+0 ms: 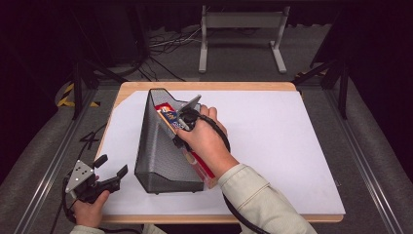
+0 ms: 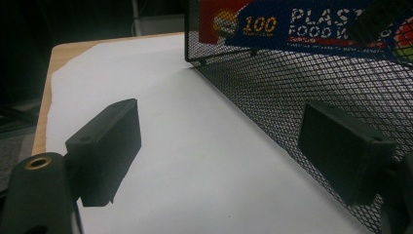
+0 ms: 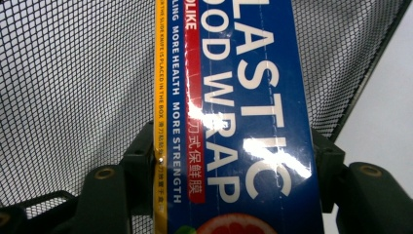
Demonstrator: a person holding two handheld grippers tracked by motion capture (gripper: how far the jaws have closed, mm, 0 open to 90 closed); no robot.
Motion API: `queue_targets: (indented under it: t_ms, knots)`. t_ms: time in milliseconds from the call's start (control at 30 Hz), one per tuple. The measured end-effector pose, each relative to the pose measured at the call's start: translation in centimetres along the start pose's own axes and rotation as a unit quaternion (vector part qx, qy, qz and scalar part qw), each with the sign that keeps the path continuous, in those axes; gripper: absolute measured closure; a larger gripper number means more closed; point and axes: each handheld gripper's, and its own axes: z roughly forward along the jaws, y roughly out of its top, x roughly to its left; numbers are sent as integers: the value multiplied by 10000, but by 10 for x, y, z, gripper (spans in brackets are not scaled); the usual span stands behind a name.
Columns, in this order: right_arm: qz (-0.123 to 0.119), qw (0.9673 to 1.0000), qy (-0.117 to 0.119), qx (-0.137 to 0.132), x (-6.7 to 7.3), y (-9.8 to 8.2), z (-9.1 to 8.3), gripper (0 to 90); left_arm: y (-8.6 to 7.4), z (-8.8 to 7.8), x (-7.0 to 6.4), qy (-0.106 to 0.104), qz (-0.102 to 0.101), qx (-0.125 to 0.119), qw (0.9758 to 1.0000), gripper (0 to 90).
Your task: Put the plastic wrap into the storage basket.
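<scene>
Two grippers work here: the right gripper [image 1: 181,122] clamps a long blue-and-red plastic wrap box [image 3: 243,117] inside the black wire-mesh magazine holder [image 1: 158,146], between its walls. Left gripper [image 1: 109,170], jaws spread and empty, rests near the white table's [image 1: 272,141] front edge, broad clear surface to the right.

- Pale cream sleeve [image 1: 263,197]
- Matte black left gripper [image 1: 111,171] wearing a grey three-cornered plate [image 1: 80,176]
- Right gripper [image 3: 229,161] brass-coloured screws, thick black cable [image 1: 241,214]
</scene>
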Motion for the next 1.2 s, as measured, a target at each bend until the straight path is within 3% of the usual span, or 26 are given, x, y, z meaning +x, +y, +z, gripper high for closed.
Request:
queue_targets:
  t_ms: [300,367,600,800,900,1000,1100,1200]
  knots:
    - [-19,10000,-30,92,4,3,8,380,0,1,0,6,-35,-20,10000,167]
    - [-42,10000,-40,-80,5,4,6,346,0,2,0,-2,-33,-12,10000,167]
    - [-192,9995,45,-237,2,1,-4,254,2,6,-1,-31,-15,-8,10000,168]
    - [-471,9965,187,-665,-3,-3,-16,230,3,9,-1,-57,-3,-11,10000,169]
    - [-693,9913,220,-1101,-7,-7,-26,229,3,11,-1,-62,0,-17,10000,169]
    - [-961,9828,243,-1561,-9,-11,-37,205,5,12,-1,-75,21,-30,10000,169]
    - [-1095,9757,330,-1871,-14,-21,-49,204,5,13,-1,-78,26,-24,10000,169]
    - [-1143,9710,385,-2065,-20,-30,-57,203,6,15,-1,-76,12,-29,10000,169]
